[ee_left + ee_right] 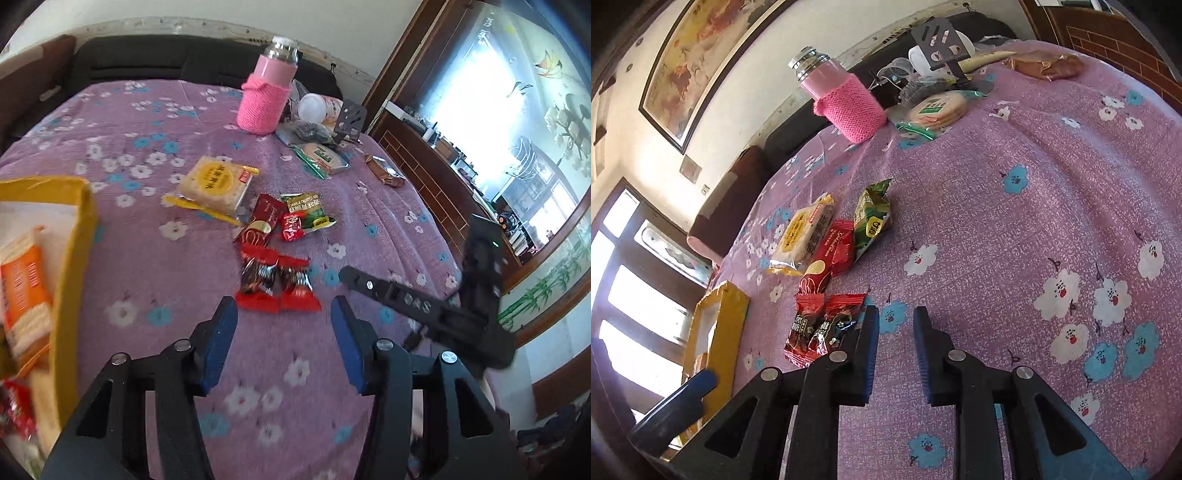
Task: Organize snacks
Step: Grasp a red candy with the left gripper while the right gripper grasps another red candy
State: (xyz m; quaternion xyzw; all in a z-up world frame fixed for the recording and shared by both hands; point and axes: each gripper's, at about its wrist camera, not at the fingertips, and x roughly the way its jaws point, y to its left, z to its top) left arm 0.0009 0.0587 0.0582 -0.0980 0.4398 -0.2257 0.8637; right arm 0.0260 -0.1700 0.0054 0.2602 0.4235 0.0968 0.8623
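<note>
Two red-and-black candies lie on the purple flowered cloth, just beyond my left gripper, which is open and holds nothing. Behind them are a red-gold cookie pack, a small red candy, a green pack and a yellow cracker pack. At the left stands a yellow box holding an orange cracker pack. My right gripper hovers over bare cloth just right of the two candies, its jaws a narrow gap apart with nothing between them.
A pink knit-sleeved bottle stands at the back, with a round cracker pack, a brown wrapper, a white cup and a black stand near it. The cloth's edge drops off at the right.
</note>
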